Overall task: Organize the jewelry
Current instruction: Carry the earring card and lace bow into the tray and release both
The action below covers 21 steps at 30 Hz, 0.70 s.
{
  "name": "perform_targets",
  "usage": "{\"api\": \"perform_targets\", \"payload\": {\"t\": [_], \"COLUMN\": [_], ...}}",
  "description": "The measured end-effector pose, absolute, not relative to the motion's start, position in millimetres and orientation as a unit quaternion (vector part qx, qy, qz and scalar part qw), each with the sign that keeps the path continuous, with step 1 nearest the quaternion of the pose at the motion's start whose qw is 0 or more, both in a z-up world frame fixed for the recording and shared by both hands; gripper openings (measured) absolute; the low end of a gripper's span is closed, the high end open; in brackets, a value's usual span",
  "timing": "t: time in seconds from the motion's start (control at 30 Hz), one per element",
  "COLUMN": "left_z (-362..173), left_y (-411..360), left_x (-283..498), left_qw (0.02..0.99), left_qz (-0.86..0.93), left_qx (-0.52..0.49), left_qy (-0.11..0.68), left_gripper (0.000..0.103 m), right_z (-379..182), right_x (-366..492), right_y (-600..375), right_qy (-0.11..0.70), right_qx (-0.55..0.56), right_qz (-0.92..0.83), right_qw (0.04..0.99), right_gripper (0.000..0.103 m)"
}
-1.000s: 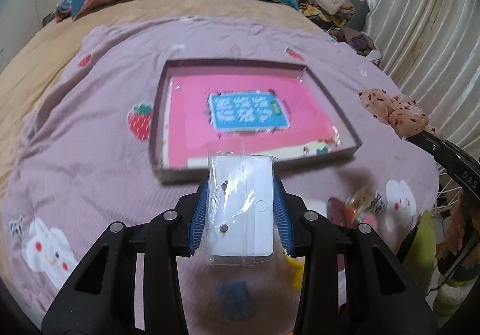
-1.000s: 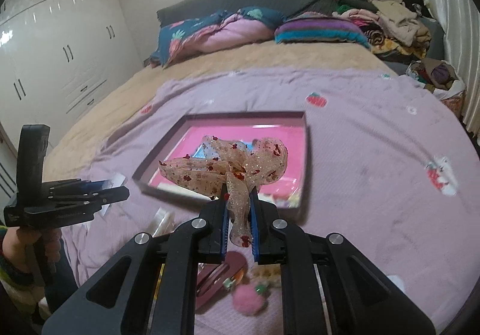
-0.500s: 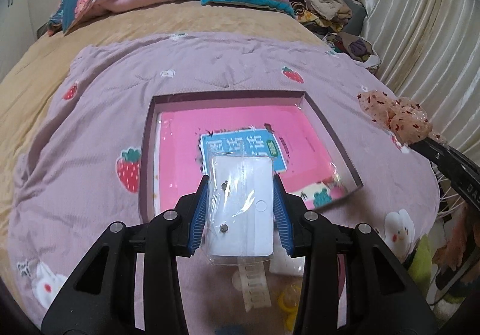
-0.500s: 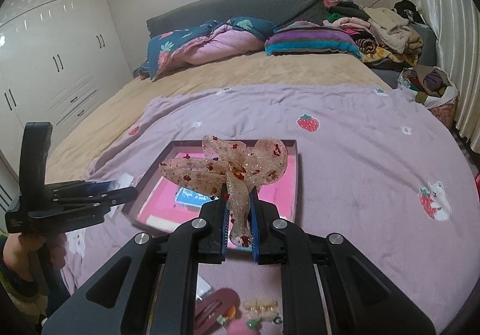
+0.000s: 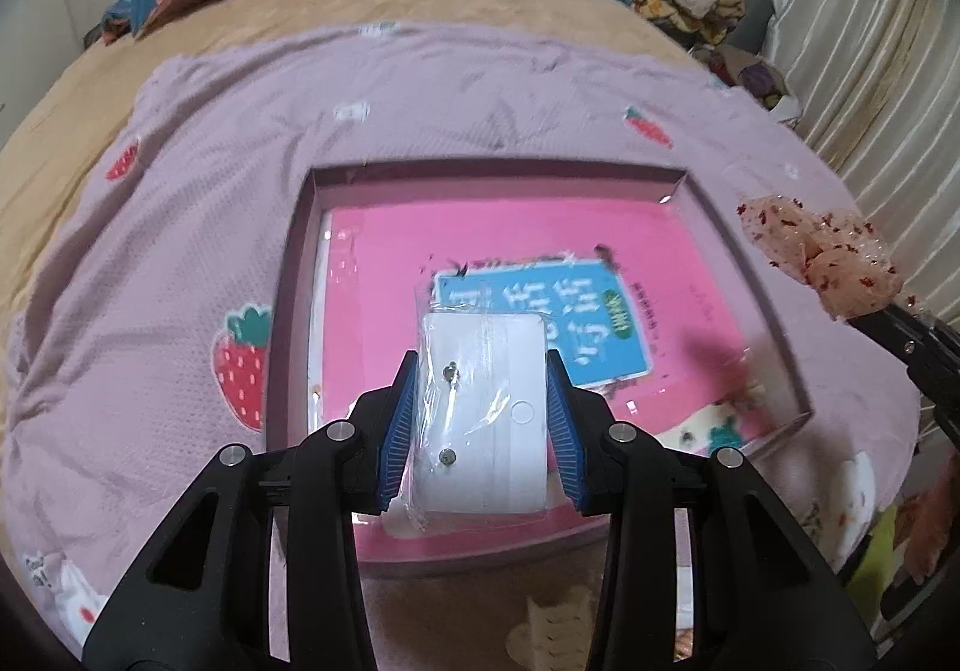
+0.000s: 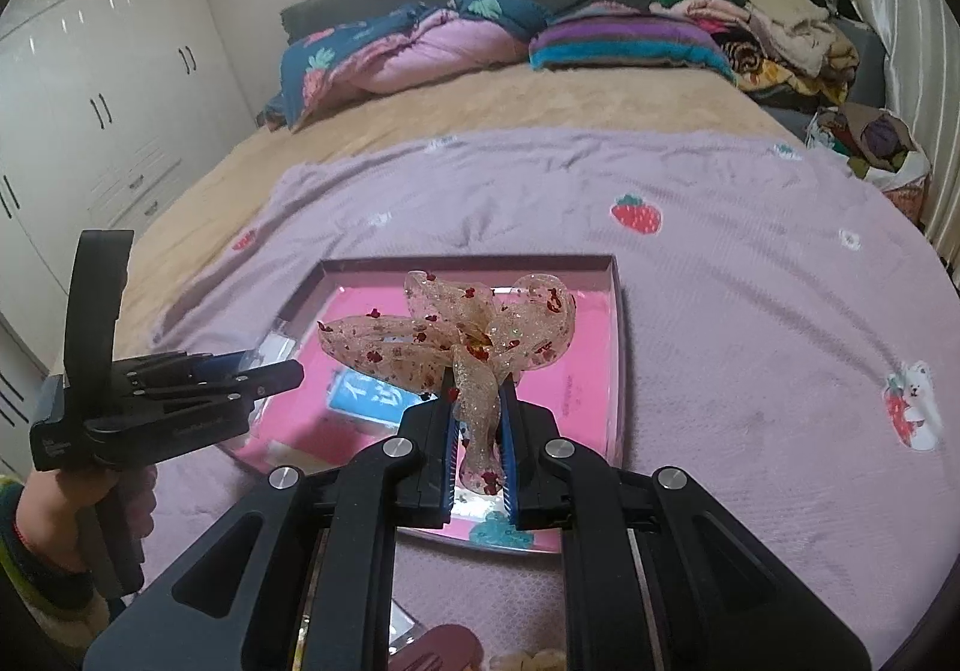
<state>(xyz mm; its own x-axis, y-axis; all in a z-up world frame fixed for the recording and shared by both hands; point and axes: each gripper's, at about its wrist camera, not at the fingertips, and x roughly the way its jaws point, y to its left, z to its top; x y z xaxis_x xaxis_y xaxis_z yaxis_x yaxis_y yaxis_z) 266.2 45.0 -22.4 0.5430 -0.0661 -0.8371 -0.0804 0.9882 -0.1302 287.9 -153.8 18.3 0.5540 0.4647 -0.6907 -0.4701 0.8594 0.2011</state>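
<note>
My left gripper (image 5: 480,419) is clamped on the earring card (image 5: 483,413), which has now come forward over the tray (image 5: 300,275), where it hung short a second ago. At three o'clock, my right gripper (image 6: 477,431) pinches the bow (image 6: 462,335), also over the tray now. Both look ready to set down.

Open tray (image 5: 744,257) floor ahead, low rim only; left gripper (image 6: 264,371) alongside.
</note>
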Motion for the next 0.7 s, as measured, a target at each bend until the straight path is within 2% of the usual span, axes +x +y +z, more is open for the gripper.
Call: {"api": "perform_targets", "payload": {"t": [0.4, 0.67, 0.7], "left_z": [-51.9, -46.6, -45.5], "left_y": [51.4, 57.0, 57.1], "left_x": [268.7, 261.3, 260.7], "left_qw": [0.861, 0.863, 0.864], "left_qz": [0.003, 0.01, 0.011], "left_qx": [-0.081, -0.084, -0.085], "left_qy": [0.503, 0.498, 0.497], "left_gripper": [0.033, 0.048, 0.049], "right_z": [-22.9, -38.2, -38.5], "right_x": [304.8, 308.6, 308.2], "right_y": [-143.5, -140.3, -140.0], "right_qy": [0.427, 0.441, 0.442], "right_qx": [-0.018, -0.023, -0.022], "right_qz": [0.255, 0.248, 0.245], "right_qw": [0.867, 0.862, 0.863], "right_gripper": [0.012, 0.019, 0.023]}}
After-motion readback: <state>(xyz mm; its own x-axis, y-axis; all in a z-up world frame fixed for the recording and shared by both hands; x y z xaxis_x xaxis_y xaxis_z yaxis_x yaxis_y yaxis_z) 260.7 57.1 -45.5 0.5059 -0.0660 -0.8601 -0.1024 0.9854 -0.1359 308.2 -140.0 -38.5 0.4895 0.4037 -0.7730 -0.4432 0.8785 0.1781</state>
